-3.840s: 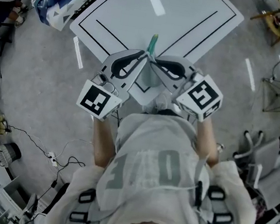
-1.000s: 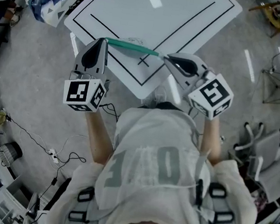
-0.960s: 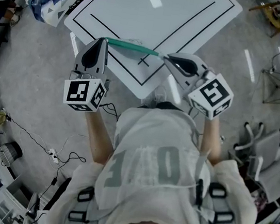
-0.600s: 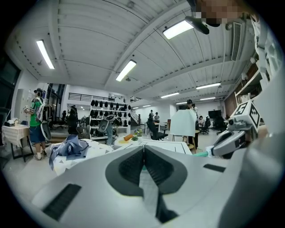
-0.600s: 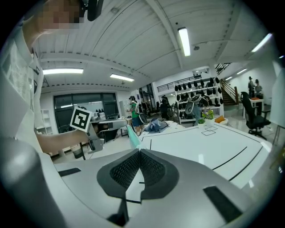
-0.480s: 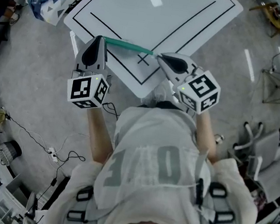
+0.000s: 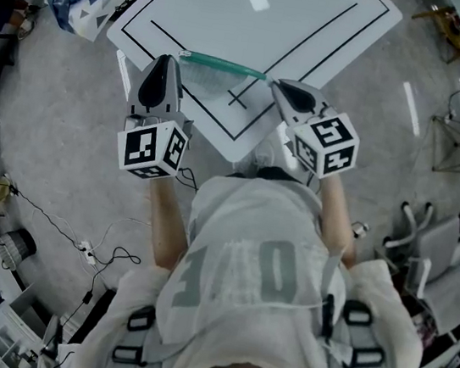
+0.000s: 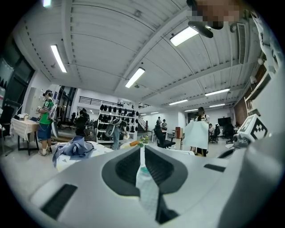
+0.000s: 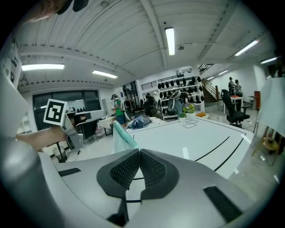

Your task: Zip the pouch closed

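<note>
Head view: we see the translucent pouch with green zip (image 7: 223,66) strung between left claw (image 7: 171,59) and right claw (image 7: 276,81), over the white worktop (image 7: 306,19).
Left gripper view: left claw pinches the pouch's corner.
Right gripper view: right claw is pressed together on the zip end, and the pouch runs off left.

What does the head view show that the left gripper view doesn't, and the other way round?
Only the head view shows the pouch's whole teal edge running over the white table from the left gripper to the right gripper, plus the person's arms. Only the left gripper view shows its jaws closed on the pouch's pale sheet, with a hall behind holding people and ceiling lights. Both show the pouch, the left gripper and the right gripper's marker cube.
</note>
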